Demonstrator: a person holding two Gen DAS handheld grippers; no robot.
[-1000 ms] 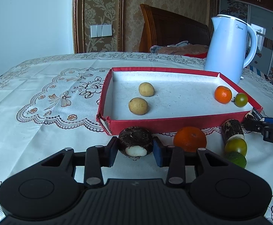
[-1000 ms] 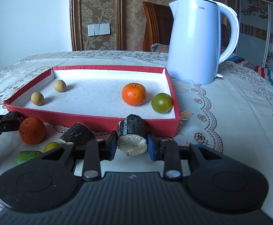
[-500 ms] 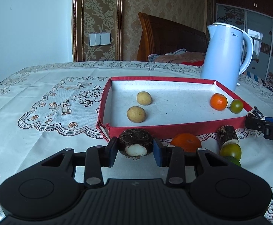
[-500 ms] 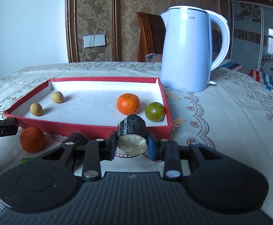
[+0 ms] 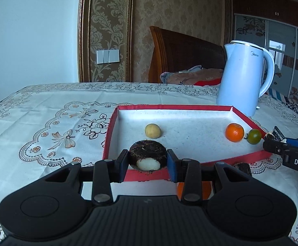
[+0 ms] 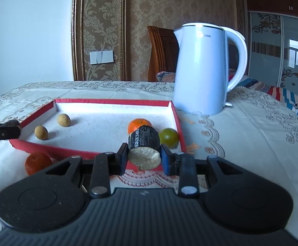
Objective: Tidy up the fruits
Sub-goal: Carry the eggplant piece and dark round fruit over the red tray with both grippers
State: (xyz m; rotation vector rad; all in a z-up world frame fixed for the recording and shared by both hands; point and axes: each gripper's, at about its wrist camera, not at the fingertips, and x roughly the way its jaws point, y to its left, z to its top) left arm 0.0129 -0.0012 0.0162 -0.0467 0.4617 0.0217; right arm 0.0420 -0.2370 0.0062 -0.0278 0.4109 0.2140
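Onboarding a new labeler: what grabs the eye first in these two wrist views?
Both grippers are full: the left gripper clamps a hairy brown taro chunk at the red tray's near left corner, and the right gripper clamps a dark sugarcane piece near its right end. Behind the tray stands a pale blue kettle.

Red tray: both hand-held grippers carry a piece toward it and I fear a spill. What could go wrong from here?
1. The left hand-held gripper may clip the red tray wall with its hairy dark piece.
2. The right hand-held gripper might drop its cut log piece onto the orange or green fruit, rolling them.
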